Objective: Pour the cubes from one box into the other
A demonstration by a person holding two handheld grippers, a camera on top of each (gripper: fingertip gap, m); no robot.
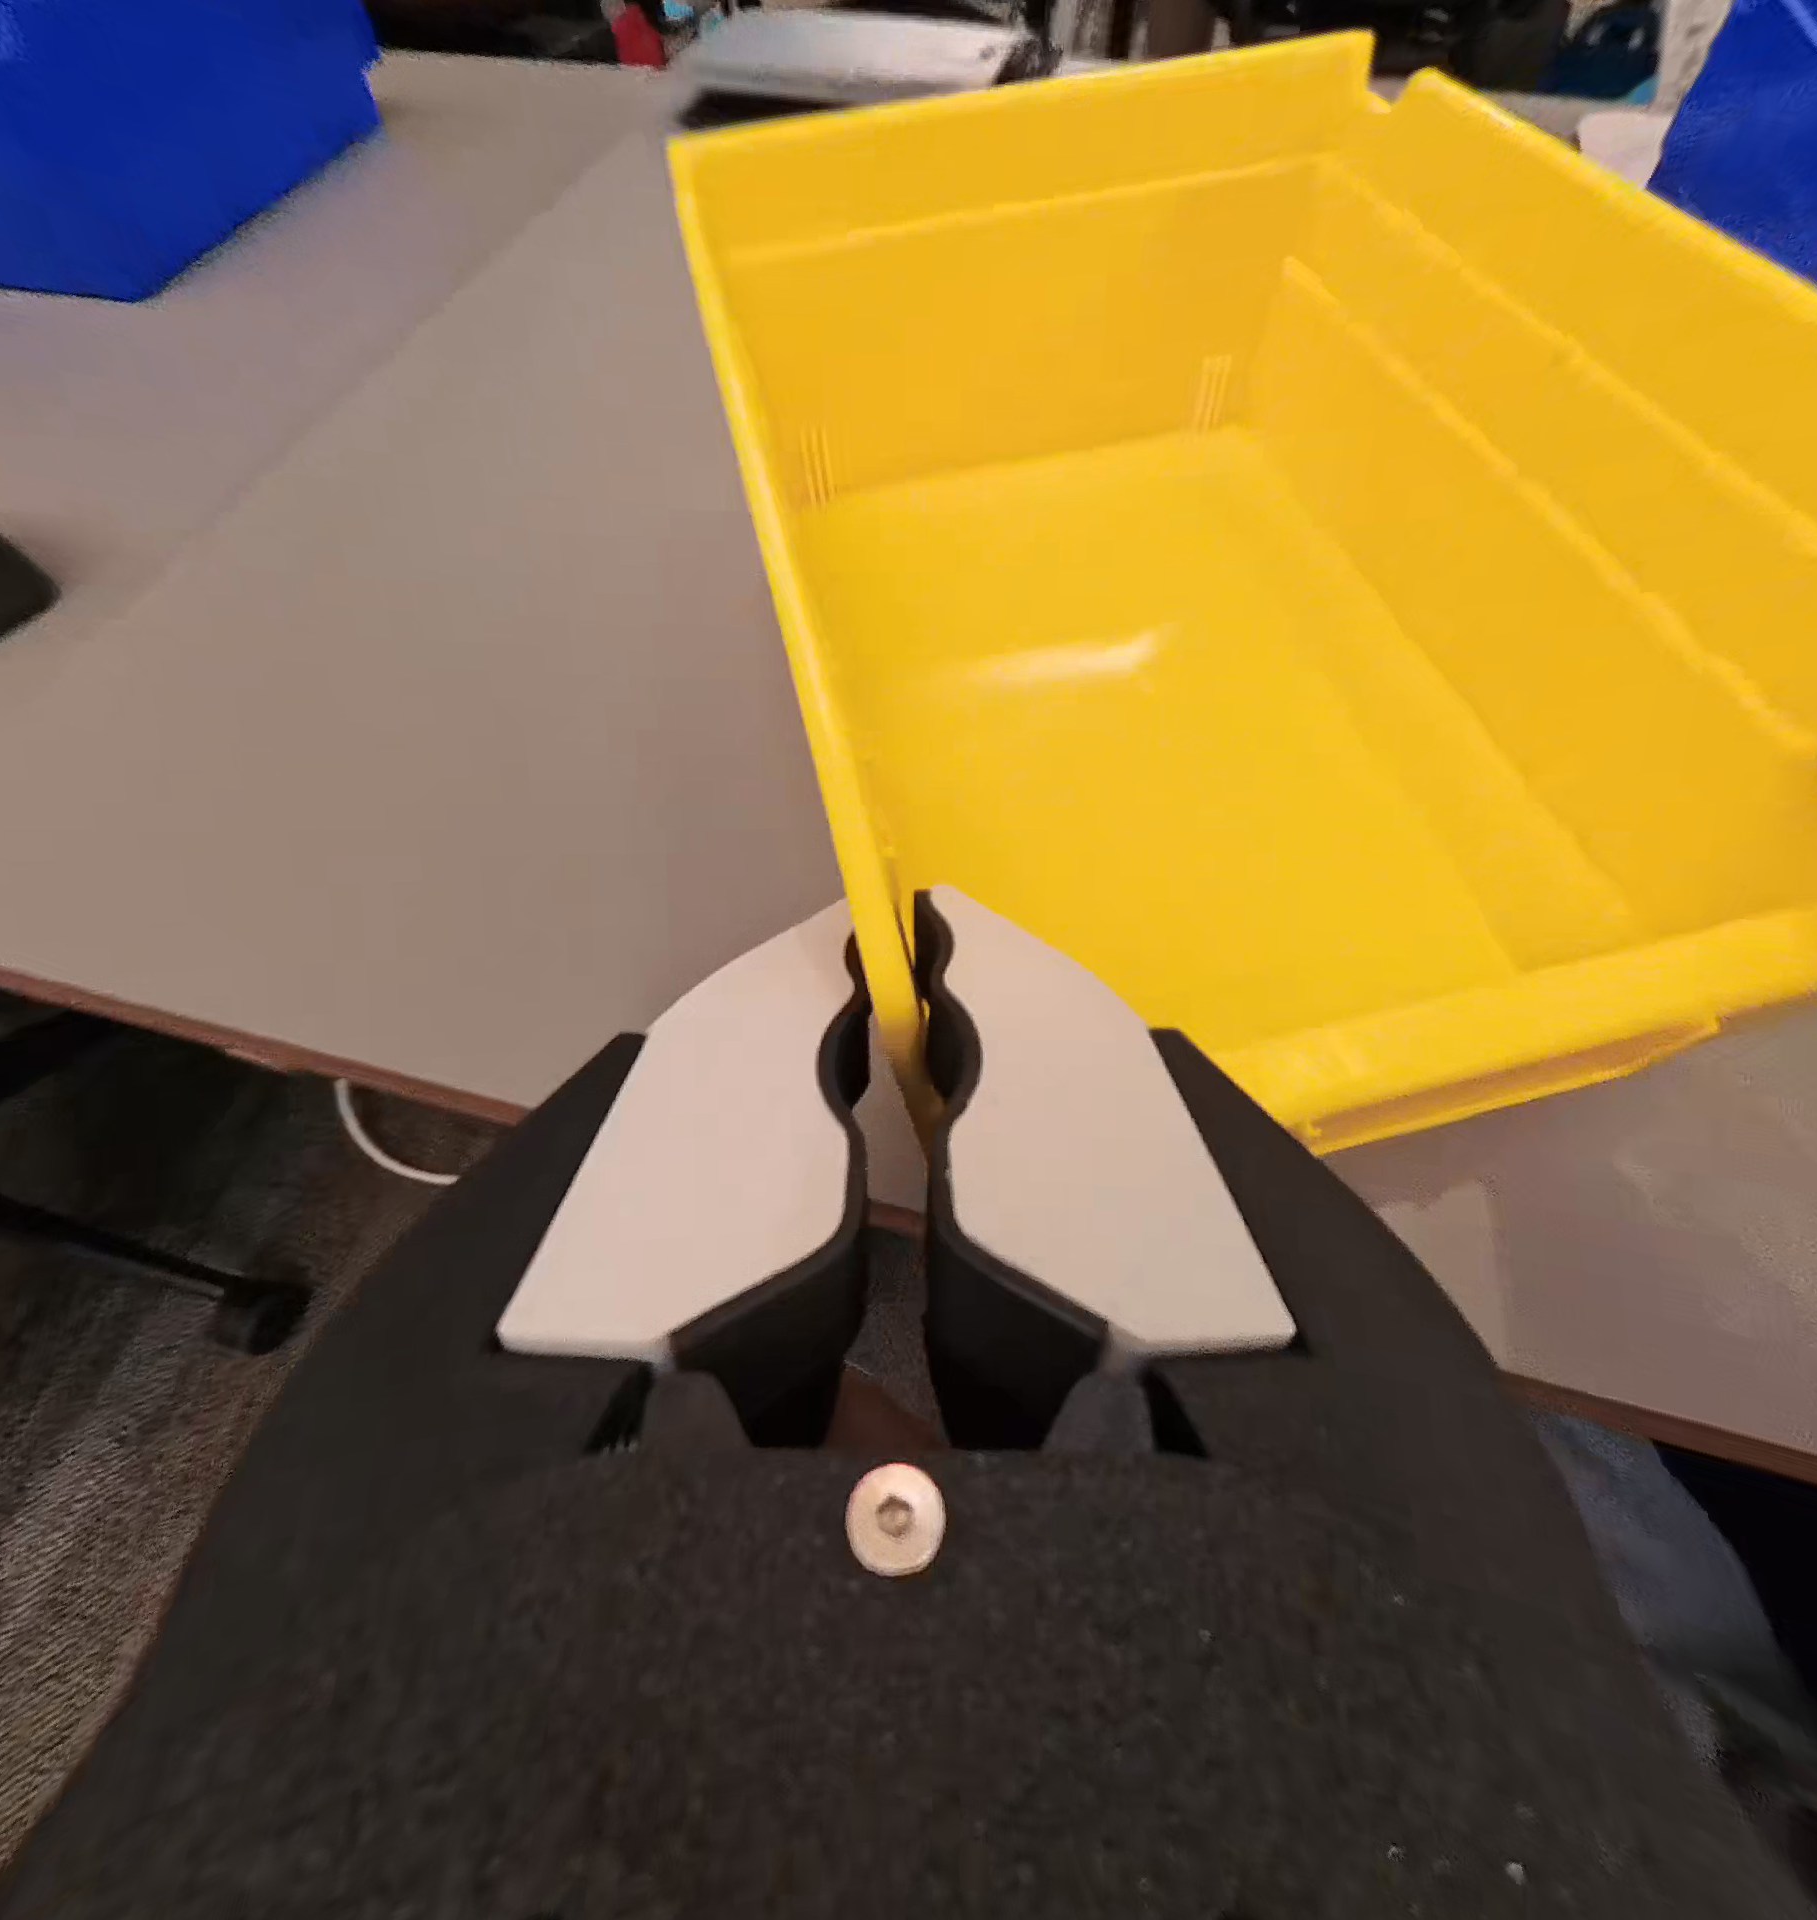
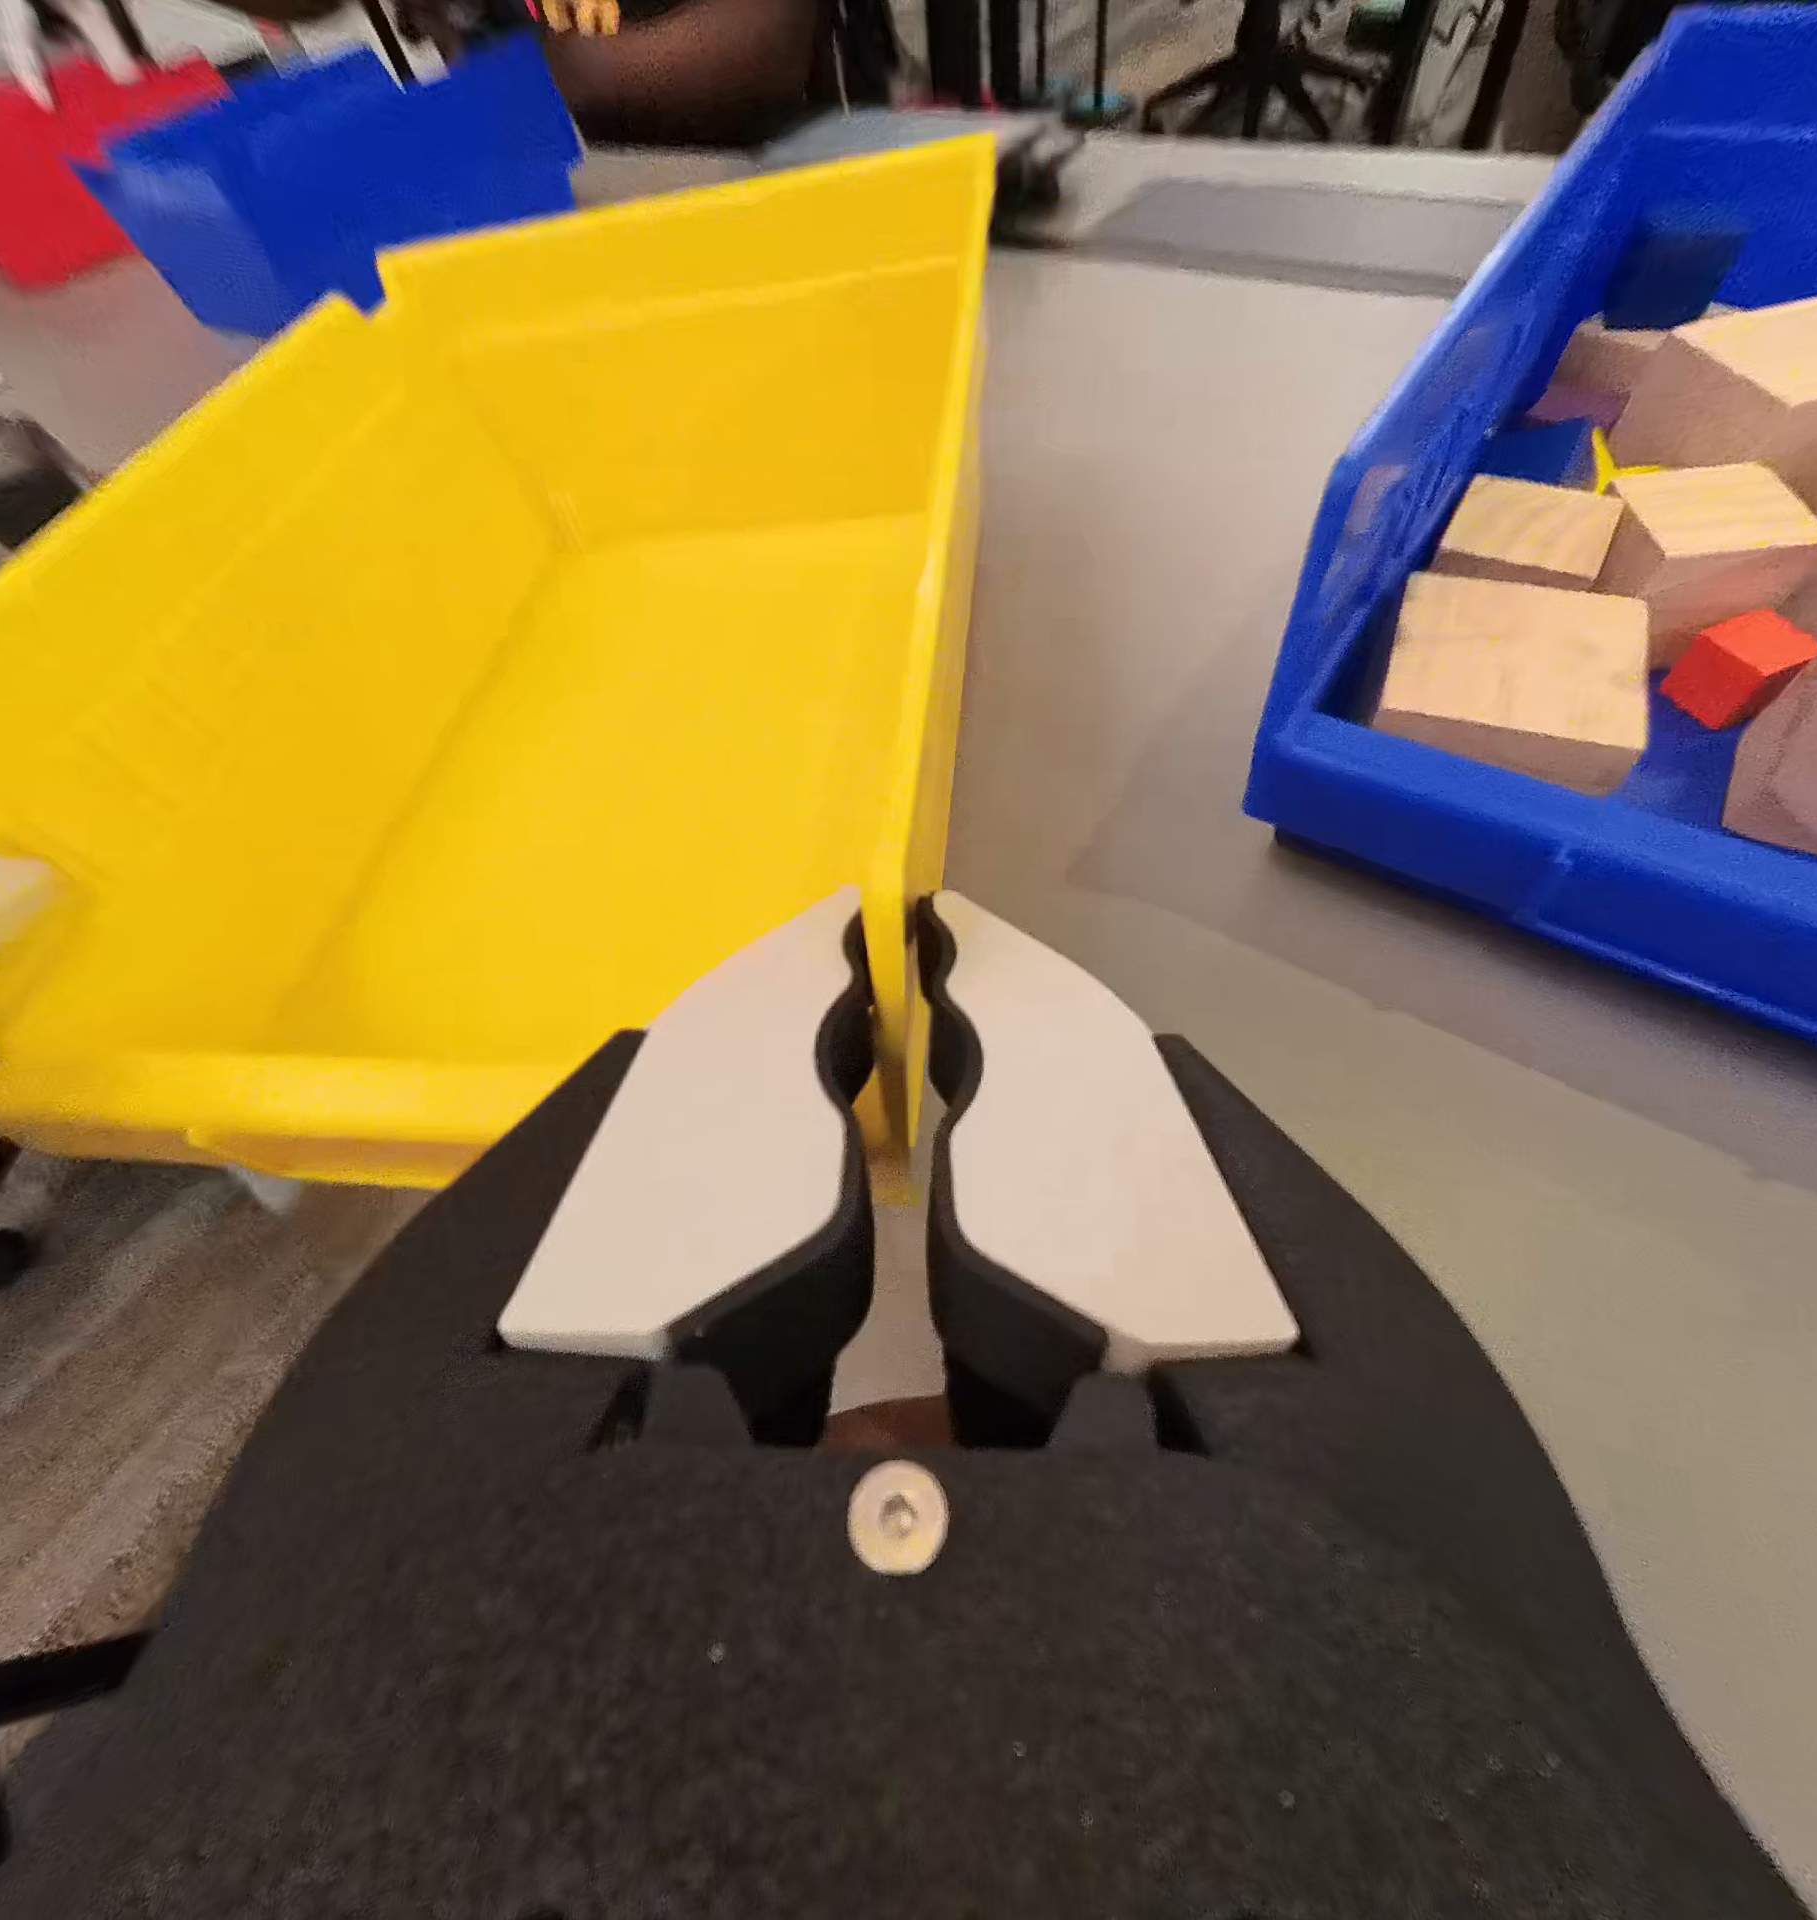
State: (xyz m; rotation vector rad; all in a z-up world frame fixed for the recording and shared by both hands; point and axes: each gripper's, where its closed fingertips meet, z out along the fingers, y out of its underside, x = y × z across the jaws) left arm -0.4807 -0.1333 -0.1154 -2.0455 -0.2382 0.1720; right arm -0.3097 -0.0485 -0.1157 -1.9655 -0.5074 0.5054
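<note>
Left tool [image 1: 891, 925] clamped on thin wall; right tool [image 2: 891, 925] likewise, fingers near-parallel.

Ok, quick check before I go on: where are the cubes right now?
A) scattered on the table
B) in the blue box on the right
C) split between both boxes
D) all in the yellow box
B: the wooden cubes and a small red cube lie in the blue box, while the yellow box held by the left gripper and right gripper shows a bare floor.

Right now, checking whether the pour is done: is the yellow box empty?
Empty. Both wrist views show the yellow box with bare floor; the cubes lie in the blue box.
</note>
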